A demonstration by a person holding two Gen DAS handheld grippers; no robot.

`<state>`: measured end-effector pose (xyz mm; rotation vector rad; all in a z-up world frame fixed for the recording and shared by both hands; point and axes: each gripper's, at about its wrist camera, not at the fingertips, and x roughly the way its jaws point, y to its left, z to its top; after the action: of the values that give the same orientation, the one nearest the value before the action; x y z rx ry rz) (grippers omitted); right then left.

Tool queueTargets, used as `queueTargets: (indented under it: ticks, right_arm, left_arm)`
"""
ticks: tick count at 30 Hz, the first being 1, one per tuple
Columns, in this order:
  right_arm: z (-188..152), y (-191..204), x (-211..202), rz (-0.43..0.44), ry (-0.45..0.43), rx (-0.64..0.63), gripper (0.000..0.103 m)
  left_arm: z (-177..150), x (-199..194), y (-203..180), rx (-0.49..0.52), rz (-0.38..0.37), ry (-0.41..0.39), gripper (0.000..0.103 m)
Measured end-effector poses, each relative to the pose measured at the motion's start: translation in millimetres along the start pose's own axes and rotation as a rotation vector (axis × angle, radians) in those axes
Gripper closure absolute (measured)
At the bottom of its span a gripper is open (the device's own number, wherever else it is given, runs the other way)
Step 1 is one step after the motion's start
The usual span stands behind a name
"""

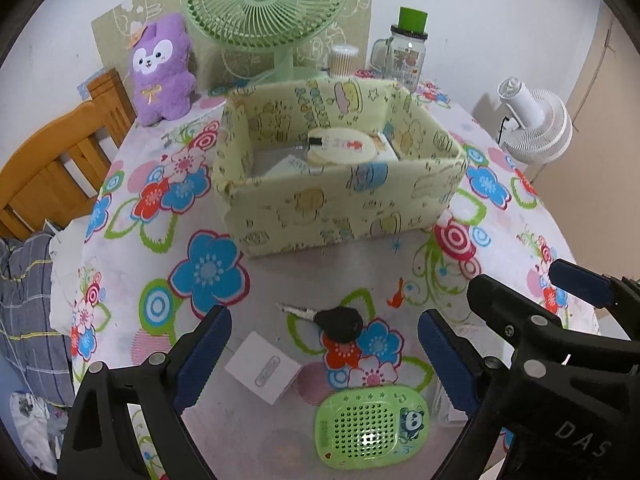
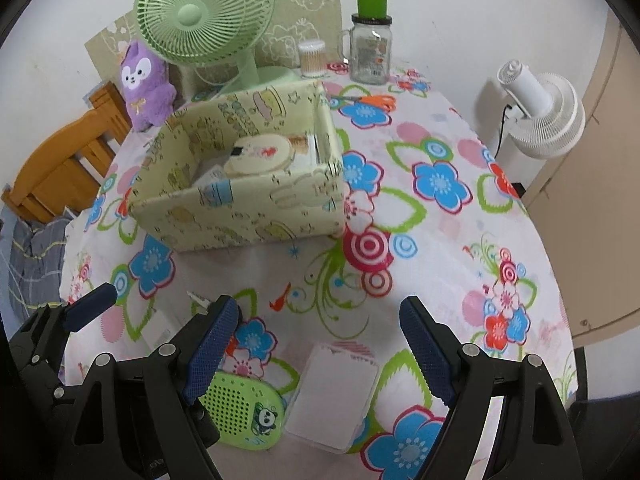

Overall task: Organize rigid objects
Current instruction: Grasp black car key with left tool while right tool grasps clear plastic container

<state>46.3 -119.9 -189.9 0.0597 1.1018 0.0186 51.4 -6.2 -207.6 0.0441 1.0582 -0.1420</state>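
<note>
A pale yellow fabric storage box (image 1: pixel 344 200) stands mid-table and holds a round cream item (image 1: pixel 340 146) and small boxes; it also shows in the right wrist view (image 2: pixel 248 208). On the near table lie a black-headed key (image 1: pixel 336 322), a small white box (image 1: pixel 264 372), a green perforated case with a panda (image 1: pixel 372 428) and a clear white case (image 2: pixel 336 396). My left gripper (image 1: pixel 324 356) is open above the key and the green case (image 2: pixel 244 412). My right gripper (image 2: pixel 320 356) is open above the clear white case. Both are empty.
At the back stand a green desk fan (image 1: pixel 268 4), a purple plush toy (image 1: pixel 160 68), a cotton swab jar (image 1: pixel 343 60) and a glass mug jar with green lid (image 1: pixel 408 48). Orange scissors (image 2: pixel 368 101) lie behind the box. A wooden chair (image 1: pixel 52 168) is left, a white fan (image 1: pixel 536 120) right.
</note>
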Motion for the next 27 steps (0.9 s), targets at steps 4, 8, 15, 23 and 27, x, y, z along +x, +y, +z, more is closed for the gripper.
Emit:
queueTargets:
  ticks: [4, 8, 15, 23, 27]
  right_arm:
    - [-11, 0, 7, -0.013, -0.001, 0.006, 0.018]
    - [-20, -3, 16, -0.028, 0.019, 0.034, 0.018]
    - [-34, -8, 30, -0.054, 0.062, 0.093, 0.018]
    - [-45, -13, 45, -0.079, 0.092, 0.123, 0.018]
    - [-50, -18, 51, -0.088, 0.101, 0.153, 0.018]
  left_arm:
    - [-8, 8, 0, 0.009, 0.003, 0.014, 0.007]
    - [-15, 19, -2, 0.015, 0.005, 0.032, 0.007]
    - [-27, 32, -6, 0.049, 0.027, 0.04, 0.007]
    - [-36, 45, -5, 0.066, 0.035, 0.066, 0.007]
    - [-39, 47, -9, 0.094, 0.059, 0.052, 0.007]
